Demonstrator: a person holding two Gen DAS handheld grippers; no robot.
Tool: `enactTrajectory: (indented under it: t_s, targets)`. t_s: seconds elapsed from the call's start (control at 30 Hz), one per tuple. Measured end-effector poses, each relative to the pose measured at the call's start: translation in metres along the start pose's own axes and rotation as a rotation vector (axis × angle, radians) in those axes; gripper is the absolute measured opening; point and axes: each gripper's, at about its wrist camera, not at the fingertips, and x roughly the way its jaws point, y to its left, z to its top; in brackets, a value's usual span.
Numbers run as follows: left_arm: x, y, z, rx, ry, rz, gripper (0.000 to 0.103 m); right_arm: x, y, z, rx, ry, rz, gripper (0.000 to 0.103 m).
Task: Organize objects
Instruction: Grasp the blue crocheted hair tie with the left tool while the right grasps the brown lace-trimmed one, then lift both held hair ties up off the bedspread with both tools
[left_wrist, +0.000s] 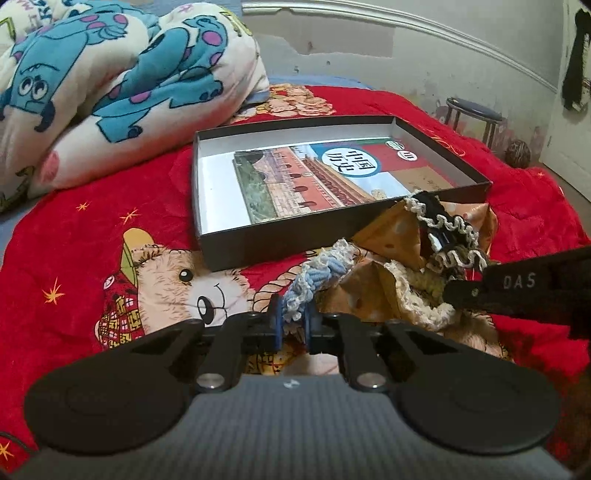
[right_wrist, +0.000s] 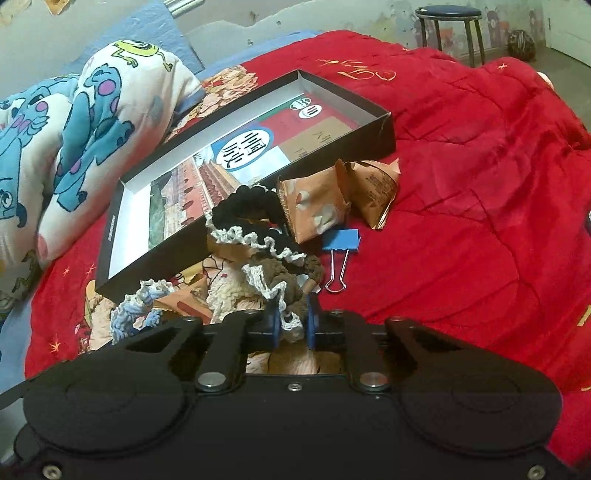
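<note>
Nearest in the left wrist view, the left gripper (left_wrist: 294, 325) has its blue pads clamped on the near end of a pale blue crocheted hair scrunchie with cream lace edging (left_wrist: 320, 280), whose length runs away from the jaws up and to the right. Nearest in the right wrist view, the right gripper (right_wrist: 293, 325) is likewise pinched narrow, on a brown crocheted scrunchie with white lace trim (right_wrist: 291, 280). Just beyond it lie a black crocheted scrunchie edged in white (right_wrist: 255, 218), a blue metal binder clip with wire handles (right_wrist: 340, 243) to its right, and two tan printed snack packets (right_wrist: 340, 192), all heaped on a red plush blanket with a bear print (right_wrist: 461, 184). Beyond the heap, touching it, is a shallow black cardboard box with a white interior (left_wrist: 295, 240), open-topped, its long axis running left to right across the left wrist view; a picture-cover book (left_wrist: 317, 177) lies flat inside. The box lies directly ahead of both grippers, the left facing its long near wall more squarely; each held scrunchie probably needs lifting over that wall. Farthest are a folded cartoon-monster quilt (left_wrist: 110, 85) and a dark round stool (right_wrist: 448, 22).
</note>
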Motion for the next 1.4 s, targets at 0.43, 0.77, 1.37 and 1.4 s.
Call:
enactTrajectory:
  t_s: [0.43,0.77,1.37,1.4]
  targets:
    - [-0.01,0.003,0.002,-0.005,-0.035,0.033,0.014,-0.017,0.002,-0.003,-0.004,-0.031,0.011,0.012]
    - [-0.013,0.013,0.004,-0.072,-0.056,0.019,0.014,-0.023,-0.005,-0.003,0.05,-0.015,0.066,0.012]
    - [-0.032,0.022,0.008,-0.136,-0.142,-0.034,0.014,-0.047,-0.002,-0.002,0.085,-0.107,0.227,0.012]
    - [-0.033,0.023,0.009,-0.14,-0.144,-0.034,0.014,-0.049,-0.001,-0.002,0.081,-0.112,0.233,0.012]
